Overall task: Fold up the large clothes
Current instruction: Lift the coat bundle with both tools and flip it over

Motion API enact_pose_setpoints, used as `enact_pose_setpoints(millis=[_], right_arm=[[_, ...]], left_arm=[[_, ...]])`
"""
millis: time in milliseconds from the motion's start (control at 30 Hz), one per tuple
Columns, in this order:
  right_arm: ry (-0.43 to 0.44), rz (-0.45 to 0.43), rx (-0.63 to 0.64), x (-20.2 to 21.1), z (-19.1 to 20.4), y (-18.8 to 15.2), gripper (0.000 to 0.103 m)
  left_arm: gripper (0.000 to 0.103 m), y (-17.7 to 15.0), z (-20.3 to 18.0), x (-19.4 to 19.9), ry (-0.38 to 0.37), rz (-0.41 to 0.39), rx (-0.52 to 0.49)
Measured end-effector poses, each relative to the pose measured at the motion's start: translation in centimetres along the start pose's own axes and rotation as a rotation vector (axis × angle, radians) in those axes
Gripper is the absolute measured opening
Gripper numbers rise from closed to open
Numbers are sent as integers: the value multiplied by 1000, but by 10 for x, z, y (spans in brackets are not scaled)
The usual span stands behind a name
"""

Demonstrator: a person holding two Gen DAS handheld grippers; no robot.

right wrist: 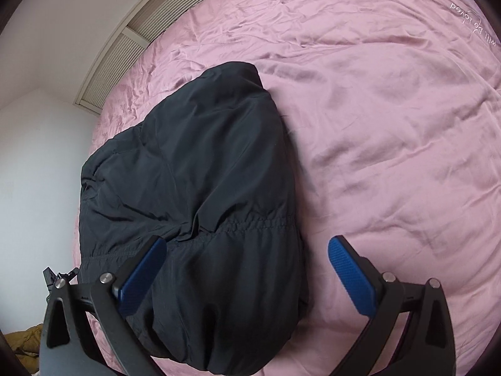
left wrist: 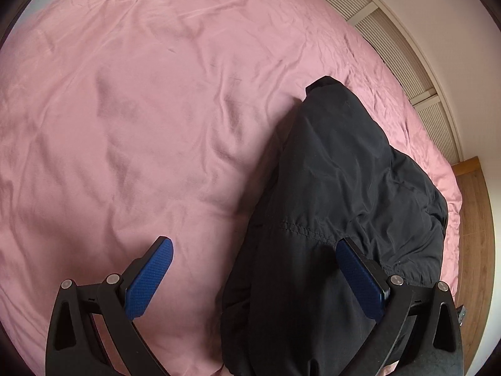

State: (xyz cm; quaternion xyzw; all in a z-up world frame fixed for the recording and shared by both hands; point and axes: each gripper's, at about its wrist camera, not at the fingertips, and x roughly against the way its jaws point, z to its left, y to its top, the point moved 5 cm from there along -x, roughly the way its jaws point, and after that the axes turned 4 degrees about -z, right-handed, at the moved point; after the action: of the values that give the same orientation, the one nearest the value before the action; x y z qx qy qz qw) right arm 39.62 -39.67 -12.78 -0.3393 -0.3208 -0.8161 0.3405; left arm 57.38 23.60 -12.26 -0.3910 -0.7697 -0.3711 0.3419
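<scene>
My left gripper [left wrist: 254, 250] hangs above the bed with its jaws spread wide and nothing between them; its right finger is over the black jacket [left wrist: 338, 206] and its left finger over the pink bedsheet [left wrist: 141, 109]. My right gripper [right wrist: 246, 249] is likewise spread wide and empty above the jacket's gathered waist seam. The jacket [right wrist: 194, 188] lies bunched in a folded heap on the bedsheet [right wrist: 391, 141], near the bed edge by the white wall [right wrist: 40, 156].

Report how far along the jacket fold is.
Done: the dark jacket lies on the pink bedcover as a compact bundle, no sleeves trailing out. In hand: nothing; the left hand-held gripper and the right hand-held gripper are both open over the bundle's near end. Left: perhaps a last fold or flattening, since it looks puffy and uneven.
</scene>
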Motion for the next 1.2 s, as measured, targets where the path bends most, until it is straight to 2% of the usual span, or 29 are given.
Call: enact_pose_setpoints(millis=[167,333,567,700,833,1000,1067,1133,1167,1200], right_arm=[[55,63,-18,-27,-1,-1,103],[144,152,-18,-58,-4,-6,103],[270,232,-24,-97,-1,-13,103],[325,248,-39,-115,3,-17,103],[356,250,-44,-127,6,-22,103],[358,239,-43,-134,10,-26,103],[359,235,-37,-135,12,-28,103],[357,229,-33,-133,17,-28,103],[360,227,-33,-132,19,-29,98],[366,224,-34,-126,20,-30,95]], left_arm=[[102,6,-12,-29,-23,47,-28],[102,6,-19,-57,-76,118,-73],[102,1,-16,-83,-223,187,-52],[102,-7,-20,-100,-270,224,-34],[102,-14,-34,-108,-288,261,-73],[102,-21,-44,-107,-310,251,-80],[98,-26,-49,-104,-317,239,-84],[80,-30,-53,-101,-332,228,-73],[74,-32,-55,-98,-343,223,-62],[59,-35,-57,-95,-358,222,-59]])
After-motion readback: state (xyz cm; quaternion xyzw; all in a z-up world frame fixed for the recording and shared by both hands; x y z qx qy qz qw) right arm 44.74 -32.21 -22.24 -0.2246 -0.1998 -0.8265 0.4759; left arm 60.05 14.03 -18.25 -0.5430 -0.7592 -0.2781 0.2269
